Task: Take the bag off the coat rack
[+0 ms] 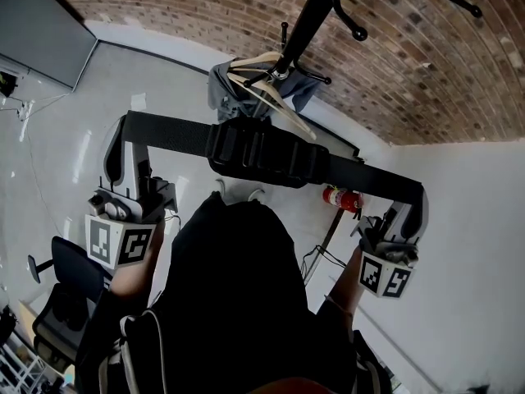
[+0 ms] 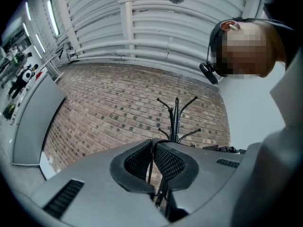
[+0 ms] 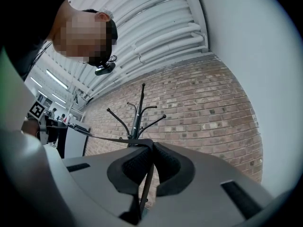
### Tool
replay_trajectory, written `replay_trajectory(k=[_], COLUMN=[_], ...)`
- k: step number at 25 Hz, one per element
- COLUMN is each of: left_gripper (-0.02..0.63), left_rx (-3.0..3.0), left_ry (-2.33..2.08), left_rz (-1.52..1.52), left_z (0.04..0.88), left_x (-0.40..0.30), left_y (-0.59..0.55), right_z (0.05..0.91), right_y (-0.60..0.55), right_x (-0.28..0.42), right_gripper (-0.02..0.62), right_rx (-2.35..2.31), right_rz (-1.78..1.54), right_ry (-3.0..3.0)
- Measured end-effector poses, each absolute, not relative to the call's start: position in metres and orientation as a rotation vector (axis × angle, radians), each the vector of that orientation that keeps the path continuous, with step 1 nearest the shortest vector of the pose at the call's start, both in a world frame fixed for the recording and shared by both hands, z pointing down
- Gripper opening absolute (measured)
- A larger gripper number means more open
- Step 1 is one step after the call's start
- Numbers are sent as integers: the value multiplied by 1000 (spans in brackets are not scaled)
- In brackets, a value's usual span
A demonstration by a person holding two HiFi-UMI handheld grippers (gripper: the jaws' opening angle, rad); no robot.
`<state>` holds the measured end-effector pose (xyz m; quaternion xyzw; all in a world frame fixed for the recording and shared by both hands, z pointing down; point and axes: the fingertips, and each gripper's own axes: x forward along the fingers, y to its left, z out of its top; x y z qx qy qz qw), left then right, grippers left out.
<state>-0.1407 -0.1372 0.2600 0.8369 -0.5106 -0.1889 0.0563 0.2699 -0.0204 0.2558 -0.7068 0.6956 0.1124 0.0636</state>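
In the head view a black bag (image 1: 234, 302) fills the lower middle. Its wide black strap (image 1: 172, 134), with a ribbed shoulder pad (image 1: 262, 153), runs stretched across between both grippers. My left gripper (image 1: 125, 138) is shut on the strap's left end and my right gripper (image 1: 417, 199) on its right end. The black coat rack (image 1: 308, 23) stands behind the strap, and its hooks do not touch it. In the left gripper view the pads (image 2: 165, 162) pinch the strap edge-on, with the rack (image 2: 176, 122) ahead. In the right gripper view the strap (image 3: 102, 138) leads left from the shut jaws, with the rack (image 3: 137, 119) behind.
Wooden hangers (image 1: 275, 97) and a grey garment (image 1: 225, 84) hang low on the rack. A red fire extinguisher (image 1: 343, 198) stands by the white wall. An office chair (image 1: 66, 294) is at lower left, and a grey panel (image 1: 41, 27) at upper left. A brick wall (image 1: 246, 15) is behind.
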Motion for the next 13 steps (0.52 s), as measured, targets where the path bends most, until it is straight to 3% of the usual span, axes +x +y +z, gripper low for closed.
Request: replay_trajectory(k=[13], left_gripper=[25], left_rx=[2519], left_ry=[-1503], left_rz=[-580], left_z=[261], left_x=[-133], left_y=[-144], right_z=[257], right_y=[-25], right_x=[277], right_gripper=[21], right_rx=[-2143], right_rz=[325], right_ry=[2093])
